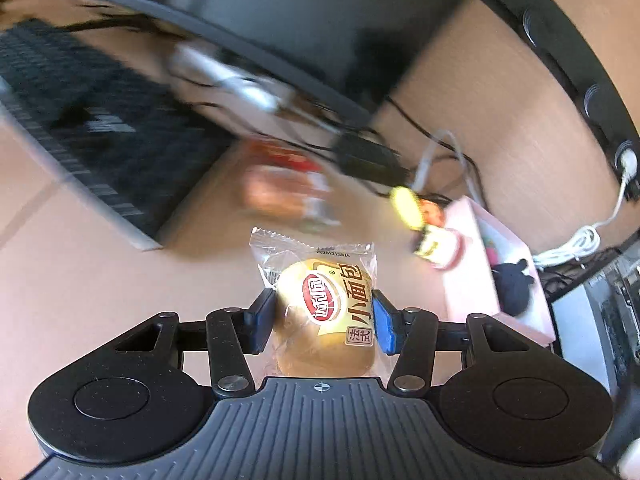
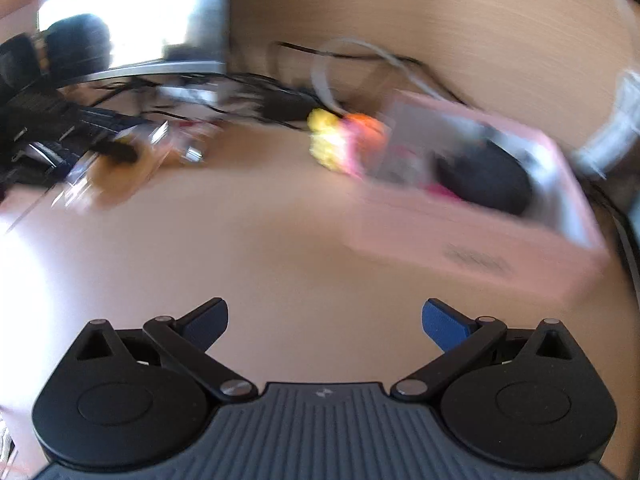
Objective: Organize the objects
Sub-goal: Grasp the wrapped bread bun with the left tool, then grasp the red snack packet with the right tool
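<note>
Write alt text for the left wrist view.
The left tongs grip a clear-wrapped small bread bun above a light wooden desk. Behind, blurred, lie a black keyboard, another snack packet and a pink box.

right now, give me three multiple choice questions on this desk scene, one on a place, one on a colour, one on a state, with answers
1. Where is the wrapped bread roll?
A. between the fingers of the left gripper
B. inside the box
C. on the keyboard

2. What colour is the open box on the desk?
A. green
B. pink
C. black

3. How does the right gripper stand?
A. shut on a cable
B. shut on the box
C. open with nothing in it

Answers:
1 A, the blue pads press the wrapper on both sides.
2 B, its walls are pale pink in both views.
3 C, its fingers are spread wide over bare desk.
</note>
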{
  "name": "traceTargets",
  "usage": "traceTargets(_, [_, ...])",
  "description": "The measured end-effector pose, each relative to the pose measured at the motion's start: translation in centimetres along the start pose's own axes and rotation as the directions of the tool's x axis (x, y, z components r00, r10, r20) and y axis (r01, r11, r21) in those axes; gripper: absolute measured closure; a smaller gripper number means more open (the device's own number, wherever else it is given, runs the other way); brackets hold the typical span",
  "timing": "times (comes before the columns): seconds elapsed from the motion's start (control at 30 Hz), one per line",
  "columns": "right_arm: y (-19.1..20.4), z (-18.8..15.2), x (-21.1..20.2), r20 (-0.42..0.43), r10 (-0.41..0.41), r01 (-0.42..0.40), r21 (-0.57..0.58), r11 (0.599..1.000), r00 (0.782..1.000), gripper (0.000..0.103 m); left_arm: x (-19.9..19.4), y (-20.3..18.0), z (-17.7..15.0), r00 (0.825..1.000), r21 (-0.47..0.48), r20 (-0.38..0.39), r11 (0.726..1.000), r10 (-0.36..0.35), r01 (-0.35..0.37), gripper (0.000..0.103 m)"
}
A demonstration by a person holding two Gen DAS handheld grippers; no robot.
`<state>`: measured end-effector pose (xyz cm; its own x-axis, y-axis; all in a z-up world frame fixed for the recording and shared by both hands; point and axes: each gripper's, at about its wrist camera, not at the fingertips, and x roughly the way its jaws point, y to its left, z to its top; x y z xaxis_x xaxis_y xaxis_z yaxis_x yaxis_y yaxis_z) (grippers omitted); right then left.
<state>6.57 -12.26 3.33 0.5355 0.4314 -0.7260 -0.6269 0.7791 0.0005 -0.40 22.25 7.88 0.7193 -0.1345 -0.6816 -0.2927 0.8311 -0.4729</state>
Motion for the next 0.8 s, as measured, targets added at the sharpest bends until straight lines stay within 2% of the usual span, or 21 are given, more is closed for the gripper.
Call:
traceTargets(0.13, [3.9,5.4,4.3,0.047,0.088,-0.087,-0.035,0.996,0.995,0.000,-4.7,3.7,-0.6,0.997,-0.031,0.047,0.998,0.064,-0.063,0.049])
traceTargets(0.27, [6.8,11.2,9.3,0.082,0.159,-0.162,0.028,0.986,0.984,0.000,-7.9,6.6,-1.1,0.993,-0.077,0.071,0.993,0.090,-0.085,0.049])
traceTargets(0.43, [9.2,16.4,15.3,0.108,0.141,-0.156,0.149,0.976,0.984,0.000,-10.6,9.4,-2.8,0.987,-0.131,0.090,0.984,0.132,-0.120,0.049])
traceTargets(0.53, [11.0,17.4,18.1,0.117,0.089,-0.109,0.180,0.978,0.989,0.004,-12.0,10.8,-3.9,0.985,-0.151,0.089,0.980,0.145,-0.131,0.049])
traceTargets(0.63, [12.8,17.7,20.0,0.121,0.042,-0.060,0.155,0.986,0.992,0.009,-12.8,11.8,-4.6,0.979,-0.165,0.088,0.972,0.182,-0.166,0.049])
traceTargets(0.7, [13.2,17.8,21.2,0.084,0.042,-0.055,0.155,0.986,0.996,0.017,-13.2,12.4,-4.7,0.977,-0.183,0.094,0.968,0.193,-0.173,0.049])
traceTargets(0.77, [13.0,17.6,21.7,0.052,0.083,-0.090,0.163,0.982,0.995,0.034,-13.4,12.6,-4.8,0.977,-0.192,0.100,0.967,0.191,-0.169,0.049])
traceTargets(0.8, [12.9,17.4,21.5,0.047,0.101,-0.107,0.160,0.981,0.994,0.035,-13.4,12.7,-4.8,0.977,-0.189,0.100,0.968,0.187,-0.165,0.049])
